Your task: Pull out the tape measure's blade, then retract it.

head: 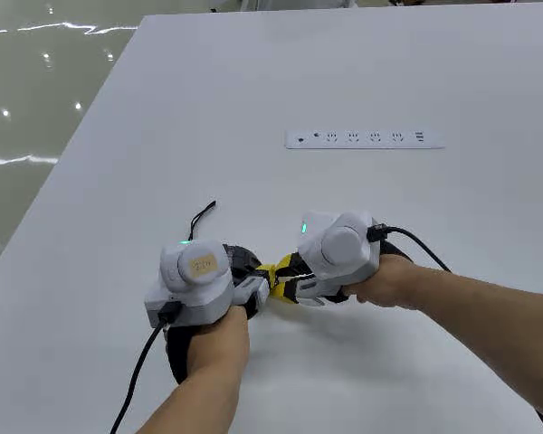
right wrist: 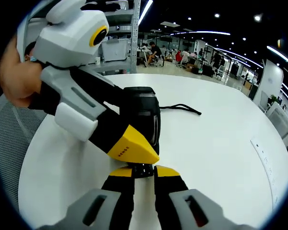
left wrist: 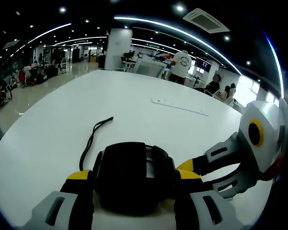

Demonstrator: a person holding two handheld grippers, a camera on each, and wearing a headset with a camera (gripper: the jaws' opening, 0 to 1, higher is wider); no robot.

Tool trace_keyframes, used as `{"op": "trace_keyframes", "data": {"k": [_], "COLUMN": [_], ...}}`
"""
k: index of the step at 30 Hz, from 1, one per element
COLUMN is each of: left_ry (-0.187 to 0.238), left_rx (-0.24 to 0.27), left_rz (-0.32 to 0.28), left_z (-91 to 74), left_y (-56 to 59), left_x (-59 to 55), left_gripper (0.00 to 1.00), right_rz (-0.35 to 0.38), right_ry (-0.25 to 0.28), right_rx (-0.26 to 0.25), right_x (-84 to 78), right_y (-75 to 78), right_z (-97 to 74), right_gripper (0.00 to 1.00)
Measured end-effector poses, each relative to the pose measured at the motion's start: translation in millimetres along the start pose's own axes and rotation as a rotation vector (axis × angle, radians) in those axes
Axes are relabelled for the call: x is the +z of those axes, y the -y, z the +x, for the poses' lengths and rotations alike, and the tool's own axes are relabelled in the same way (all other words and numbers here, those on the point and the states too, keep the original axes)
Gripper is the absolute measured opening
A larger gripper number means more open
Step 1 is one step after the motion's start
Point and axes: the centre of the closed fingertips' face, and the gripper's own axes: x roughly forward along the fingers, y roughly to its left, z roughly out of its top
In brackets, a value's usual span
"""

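Observation:
A black tape measure [head: 241, 259] [left wrist: 132, 165] [right wrist: 142, 114] rests on the white table [head: 253, 108], its black wrist strap [head: 201, 217] [left wrist: 93, 135] trailing away behind it. My left gripper [head: 252, 277] [left wrist: 134, 176] is shut on the case, one yellow-tipped finger on each side. The right gripper [head: 281, 278] [right wrist: 143, 171] faces it from the right, its yellow tips pressed nearly together on a small dark piece at the case's front, seemingly the blade's end. No length of blade shows between case and tips. The right gripper's fingers [left wrist: 206, 163] appear in the left gripper view.
A white power strip [head: 364, 138] [left wrist: 180, 106] [right wrist: 266, 160] lies flat farther back on the table. The table's left edge runs diagonally beside a glossy floor [head: 27, 117]. Cables hang from both grippers toward me.

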Motion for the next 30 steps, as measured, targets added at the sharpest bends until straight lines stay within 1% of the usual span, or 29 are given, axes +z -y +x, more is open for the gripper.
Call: {"op": "trace_keyframes", "data": {"k": [5,6,14,21,23,26,27,30], "left_ry": [-0.001,0.004,0.008,0.017,0.017,0.017,-0.007,-0.011], "left_rx": [-0.001,0.005,0.007,0.013,0.014,0.022,0.008,-0.006], "left_rz": [0.003,0.018,0.022,0.03,0.03,0.033,0.078,0.098], "left_z": [-0.3,-0.2,-0.1,0.6,0.6,0.6,-0.3,-2.0], "left_y": [0.4,0.7,0.7,0.6,0.6,0.5,0.3,0.3], "left_x": [-0.3,-0.2,-0.1,0.7,0.7,0.6,-5.2,-8.2], "left_gripper": [0.66,0.66,0.67,0.67,0.67,0.67,0.67,0.67], "right_rz": [-0.006,-0.036,-0.034,-0.028,-0.028,-0.027,-0.006,0.015], "right_ry": [-0.002,-0.006,-0.007,-0.007,-0.007,-0.006,-0.002,0.005], "right_rx": [-0.001,-0.008,-0.01,-0.017,-0.017,-0.033,-0.052,-0.066], "right_x": [-0.3,-0.3,-0.8,-2.2,-2.4,-4.2,-14.4,-18.1], "right_y": [-0.4,-0.2,0.2,0.7,0.6,3.6,0.4,-0.2], "right_z": [0.3,0.8,0.3,-1.1,-1.2,-4.4,-18.3,-26.1], "right_gripper": [0.14,0.14,0.15,0.21,0.25,0.28,0.29,0.35]}}
